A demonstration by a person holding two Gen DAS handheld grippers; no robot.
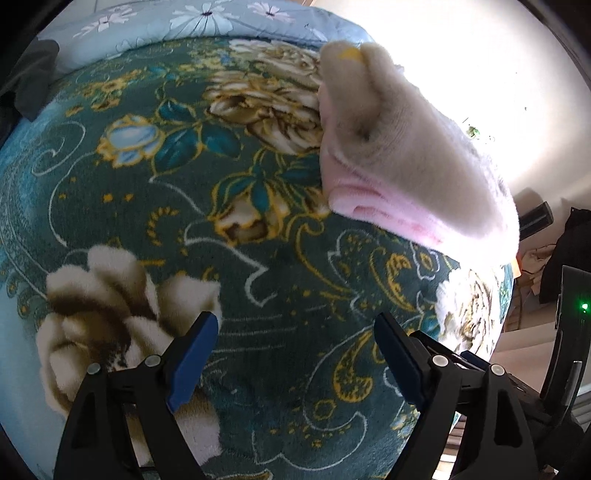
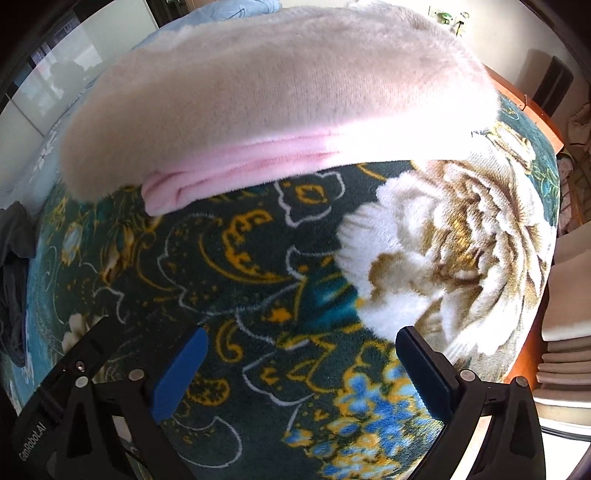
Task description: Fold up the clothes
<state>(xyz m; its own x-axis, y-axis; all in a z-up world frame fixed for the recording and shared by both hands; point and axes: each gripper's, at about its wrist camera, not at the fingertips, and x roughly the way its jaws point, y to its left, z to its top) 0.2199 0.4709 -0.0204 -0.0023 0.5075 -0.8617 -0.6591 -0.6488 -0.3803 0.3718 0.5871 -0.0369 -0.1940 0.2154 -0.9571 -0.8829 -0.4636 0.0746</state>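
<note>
A fluffy beige garment with a pink lining [image 2: 280, 96] lies folded on the dark green floral blanket [image 2: 236, 266], filling the top of the right wrist view. In the left wrist view the same garment [image 1: 399, 147] sits at the upper right, its pink edge toward me. My left gripper [image 1: 295, 332] is open above bare blanket, well short of the garment. My right gripper [image 2: 301, 350] is open too, with only blanket between its blue pads [image 2: 181, 373], below the garment's pink edge.
A light blue flowered quilt [image 1: 192, 22] lies beyond the blanket. Dark clothing [image 2: 14, 280] is heaped at the left edge of the bed. The bed's right edge drops to a wooden frame [image 2: 517, 88] and stacked pale cushions [image 2: 565, 332].
</note>
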